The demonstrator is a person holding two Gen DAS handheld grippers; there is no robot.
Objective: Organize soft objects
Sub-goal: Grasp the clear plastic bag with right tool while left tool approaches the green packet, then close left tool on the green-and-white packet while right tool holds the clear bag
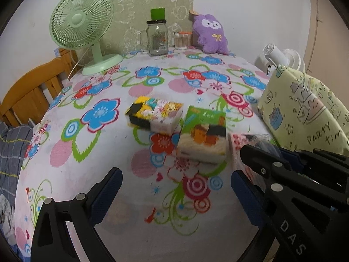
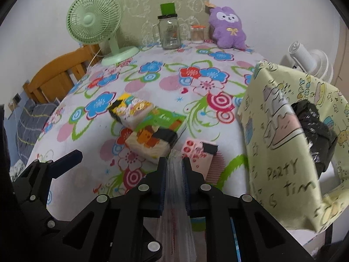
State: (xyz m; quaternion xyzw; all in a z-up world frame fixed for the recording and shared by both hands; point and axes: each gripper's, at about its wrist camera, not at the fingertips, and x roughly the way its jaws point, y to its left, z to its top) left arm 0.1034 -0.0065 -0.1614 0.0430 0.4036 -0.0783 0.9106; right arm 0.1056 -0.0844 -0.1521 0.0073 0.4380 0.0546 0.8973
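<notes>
Three soft tissue packs lie mid-table: a yellow cartoon pack (image 1: pixel 156 114) (image 2: pixel 130 111), a green and orange pack (image 1: pixel 202 135) (image 2: pixel 152 139), and a pink pack (image 2: pixel 199 152) (image 1: pixel 237 142). My left gripper (image 1: pixel 176 187) is open and empty, just in front of the packs. My right gripper (image 2: pixel 174 163) is shut on the clear plastic wrapper of the pink pack; it also shows at the right of the left wrist view (image 1: pixel 261 152). A purple plush toy (image 1: pixel 210 35) (image 2: pixel 229 29) sits at the table's back.
A yellow-green "PARTY TIME" fabric bag (image 1: pixel 305 109) (image 2: pixel 283 142) stands at the right. A green desk fan (image 1: pixel 82 28), a glass jar (image 1: pixel 157 37) and a small toothpick jar (image 1: pixel 181 40) stand at the back. A wooden chair (image 1: pixel 32 91) is at the left.
</notes>
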